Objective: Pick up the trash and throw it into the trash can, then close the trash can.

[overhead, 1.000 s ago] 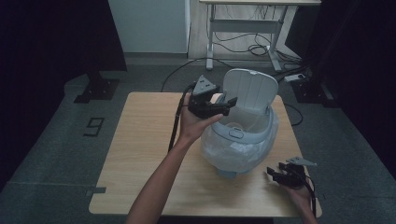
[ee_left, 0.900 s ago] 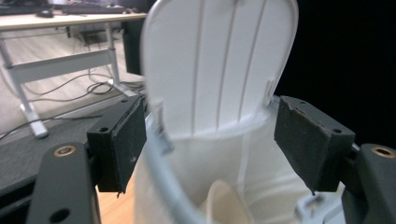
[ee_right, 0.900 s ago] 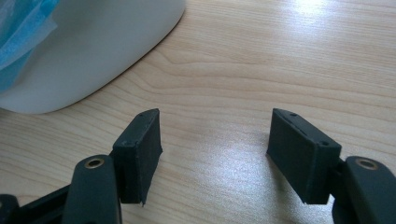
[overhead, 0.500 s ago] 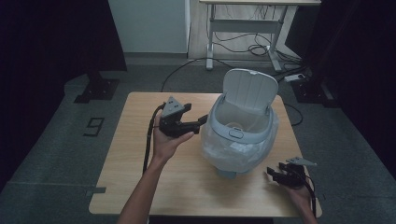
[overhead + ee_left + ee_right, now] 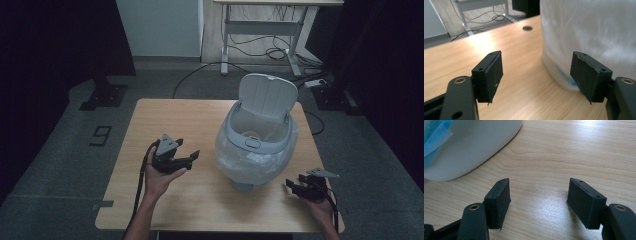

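A pale blue-grey bin (image 5: 255, 150) lined with a clear plastic bag stands on the right half of the wooden table (image 5: 175, 120), its hinged lid (image 5: 266, 96) raised upright. My left gripper (image 5: 190, 156) is held open over the table a short way left of the bin, jaws pointing at it. In the left gripper view the bag-covered bin wall (image 5: 586, 32) rises just past the open jaws. My right gripper (image 5: 292, 187) rests open near the table's front right corner, beside the bin's base (image 5: 471, 147). Nothing sits between either pair of jaws.
A white desk frame (image 5: 260, 35) with loose cables stands on the floor behind the table. Dark curtains hang at both sides. A stand base (image 5: 102, 95) sits on the floor at the back left. Bare wood lies to the left of the bin.
My left gripper has drawn back from the bin's lid, down and to the left toward the table's front. The lid stays up. The right gripper has not moved.
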Demonstrator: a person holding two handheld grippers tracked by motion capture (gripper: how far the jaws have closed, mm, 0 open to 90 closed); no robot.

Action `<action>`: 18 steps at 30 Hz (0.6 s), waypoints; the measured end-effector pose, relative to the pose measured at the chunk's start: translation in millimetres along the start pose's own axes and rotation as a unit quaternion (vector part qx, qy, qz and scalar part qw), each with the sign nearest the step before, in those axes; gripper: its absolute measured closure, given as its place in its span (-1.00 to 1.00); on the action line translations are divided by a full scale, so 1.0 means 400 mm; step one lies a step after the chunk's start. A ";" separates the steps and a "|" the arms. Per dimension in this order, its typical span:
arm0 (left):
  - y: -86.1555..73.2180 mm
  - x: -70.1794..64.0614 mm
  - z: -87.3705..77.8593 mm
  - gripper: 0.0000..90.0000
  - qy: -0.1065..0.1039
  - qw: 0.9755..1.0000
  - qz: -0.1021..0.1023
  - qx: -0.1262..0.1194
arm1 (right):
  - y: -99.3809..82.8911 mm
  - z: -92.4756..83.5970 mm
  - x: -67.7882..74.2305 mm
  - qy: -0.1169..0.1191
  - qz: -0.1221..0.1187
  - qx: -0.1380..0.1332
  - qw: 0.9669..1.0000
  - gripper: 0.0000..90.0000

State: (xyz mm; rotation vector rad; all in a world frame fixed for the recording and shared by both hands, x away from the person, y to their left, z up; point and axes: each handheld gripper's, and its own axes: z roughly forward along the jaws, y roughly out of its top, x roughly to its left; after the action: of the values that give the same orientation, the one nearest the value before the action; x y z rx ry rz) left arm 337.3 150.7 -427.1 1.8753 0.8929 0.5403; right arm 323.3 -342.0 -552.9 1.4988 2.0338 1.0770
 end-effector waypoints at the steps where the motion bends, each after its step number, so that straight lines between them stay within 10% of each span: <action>1: -0.012 0.001 -0.002 -0.42 0.004 1.000 0.000 0.003 | 0.000 0.000 0.000 0.000 0.000 0.000 1.000 -0.24; 18: -0.105 0.028 0.000 -0.40 0.007 0.999 -0.034 0.030 | 0.017 -0.041 -0.005 -0.004 0.006 -0.050 0.999 -0.27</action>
State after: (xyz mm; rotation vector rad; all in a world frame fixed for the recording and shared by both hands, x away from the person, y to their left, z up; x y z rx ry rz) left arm 329.7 170.7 -464.8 1.8889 0.9885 0.4907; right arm 316.9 -348.7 -537.5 1.4653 1.9382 1.1580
